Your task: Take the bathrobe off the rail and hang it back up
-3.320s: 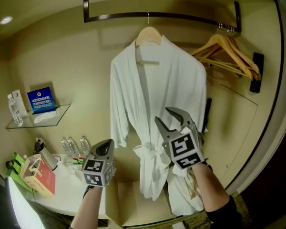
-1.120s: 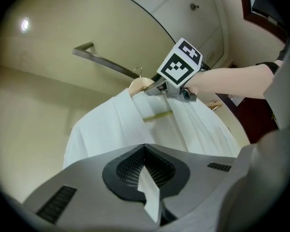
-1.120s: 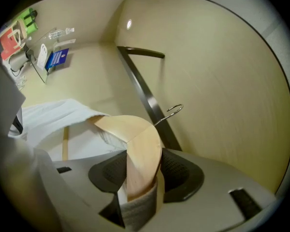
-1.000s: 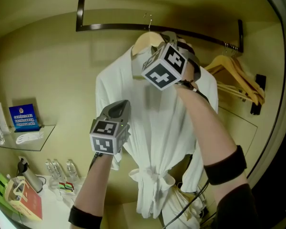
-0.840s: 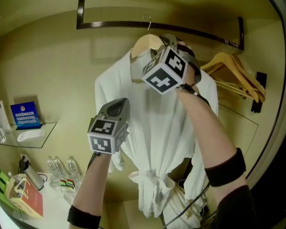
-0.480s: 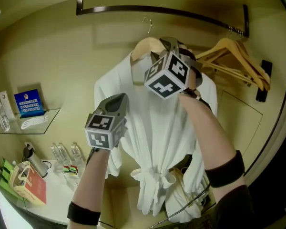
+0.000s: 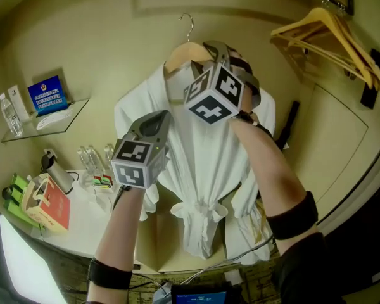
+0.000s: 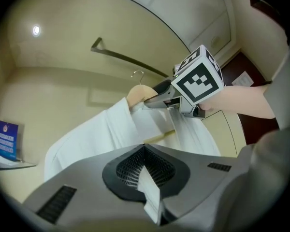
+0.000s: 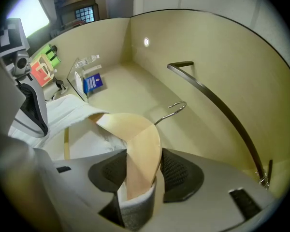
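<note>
Right gripper is clamping wooden hanger — left gripper is pinching white bathrobe fabric — hook sitting clear of rail.

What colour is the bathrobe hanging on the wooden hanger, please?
White all over, with no pattern. The bathrobe shows best in the head view.

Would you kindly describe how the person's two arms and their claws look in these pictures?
Both the left claw and the right claw are grey, with curved, tapering jaws lined by black ribbed pads. Each carries a white cube printed with black square markers. The forearms are bare, and each wears a black band further up, on the left and on the right.
</note>
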`<action>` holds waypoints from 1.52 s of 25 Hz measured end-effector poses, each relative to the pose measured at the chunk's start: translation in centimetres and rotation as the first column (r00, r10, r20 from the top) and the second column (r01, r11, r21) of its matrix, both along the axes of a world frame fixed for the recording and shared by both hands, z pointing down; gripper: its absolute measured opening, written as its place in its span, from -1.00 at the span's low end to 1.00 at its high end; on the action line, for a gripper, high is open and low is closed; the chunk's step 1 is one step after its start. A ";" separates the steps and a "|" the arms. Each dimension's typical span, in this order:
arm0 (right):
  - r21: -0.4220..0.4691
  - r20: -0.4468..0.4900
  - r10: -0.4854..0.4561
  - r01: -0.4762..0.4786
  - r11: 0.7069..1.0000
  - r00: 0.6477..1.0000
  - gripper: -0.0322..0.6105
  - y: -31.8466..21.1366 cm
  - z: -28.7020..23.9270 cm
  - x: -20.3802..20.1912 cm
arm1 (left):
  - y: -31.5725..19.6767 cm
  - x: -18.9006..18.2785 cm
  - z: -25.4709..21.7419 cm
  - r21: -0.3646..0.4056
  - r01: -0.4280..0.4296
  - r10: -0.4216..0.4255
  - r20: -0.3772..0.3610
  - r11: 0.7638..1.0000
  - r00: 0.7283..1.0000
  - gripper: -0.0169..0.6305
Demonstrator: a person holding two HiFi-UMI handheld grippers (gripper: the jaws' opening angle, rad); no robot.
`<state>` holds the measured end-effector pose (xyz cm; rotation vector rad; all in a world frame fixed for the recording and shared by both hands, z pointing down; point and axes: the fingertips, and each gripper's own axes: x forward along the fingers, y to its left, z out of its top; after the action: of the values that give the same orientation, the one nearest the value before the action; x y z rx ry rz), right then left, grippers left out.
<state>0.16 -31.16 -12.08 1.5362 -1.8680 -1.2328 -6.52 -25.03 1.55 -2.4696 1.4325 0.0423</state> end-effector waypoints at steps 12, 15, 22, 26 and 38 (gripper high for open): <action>-0.242 0.001 -0.118 0.114 0.964 0.993 -0.24 -1.0 18.1 -3.1 | 1.2 -2.3 11.5 -0.129 0.085 -0.076 0.076 0.988 0.994 -0.94; -0.312 -0.006 -0.136 0.127 0.941 0.991 -0.24 -1.8 24.4 -3.3 | 1.3 -2.4 15.7 -0.163 0.116 -0.101 0.096 0.980 0.990 -0.94; -0.440 -0.047 -0.177 0.138 0.887 0.983 -0.24 -2.4 37.9 -3.3 | 1.9 -2.7 27.1 -0.270 0.175 -0.142 0.140 0.947 0.980 -0.94; -0.512 -0.093 -0.166 0.096 0.854 0.982 -0.24 -2.1 45.0 -2.7 | 2.0 -3.3 32.4 -0.329 0.193 -0.154 0.141 0.924 0.978 -0.94; -0.684 -0.196 -0.188 0.003 0.730 0.962 -0.25 0.4 67.0 -3.8 | 1.2 -5.0 50.7 -0.531 0.136 -0.090 0.112 0.836 0.990 -0.94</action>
<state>-3.67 -30.71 54.96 0.8405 -1.9279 -0.6039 -11.49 -23.85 52.25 -2.7546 1.7388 -0.5591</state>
